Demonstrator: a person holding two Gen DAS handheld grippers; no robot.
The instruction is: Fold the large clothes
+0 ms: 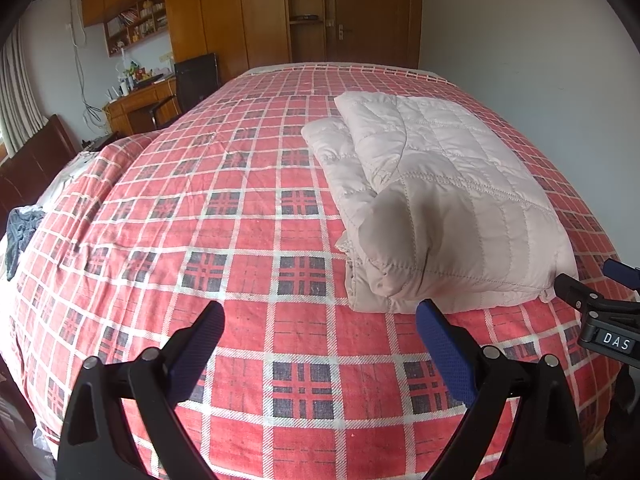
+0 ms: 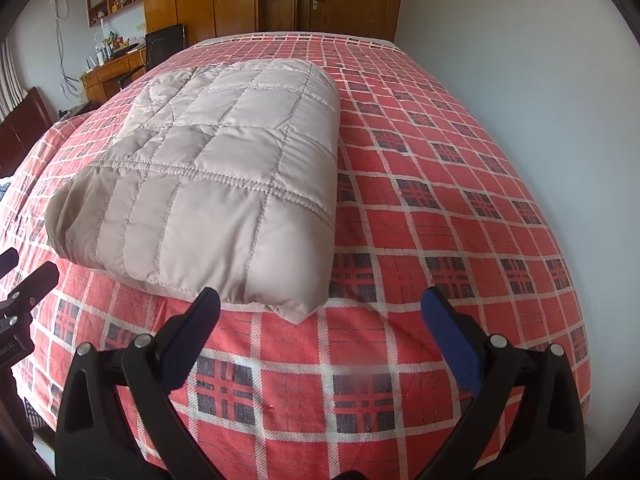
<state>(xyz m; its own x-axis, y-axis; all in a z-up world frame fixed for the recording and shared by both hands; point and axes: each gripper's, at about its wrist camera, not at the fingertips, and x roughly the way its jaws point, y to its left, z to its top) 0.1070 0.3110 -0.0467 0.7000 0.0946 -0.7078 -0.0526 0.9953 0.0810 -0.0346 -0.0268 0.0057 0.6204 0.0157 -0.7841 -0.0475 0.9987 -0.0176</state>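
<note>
While jaws gape, folded jacket [image 2: 224,176] lies just beyond.

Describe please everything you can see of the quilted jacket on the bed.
The quilted jacket is pale beige, puffy, with smooth, slightly shiny fabric stitched in squares. It lies folded into a thick rectangle of several layers on the red plaid bedspread. Neither open hand-held gripper touches it.

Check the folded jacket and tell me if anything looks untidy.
Mostly neat. The quilted jacket lies folded on the plaid bedspread, but a lower layer juts out along its left edge. Both grippers are open and clear.
</note>
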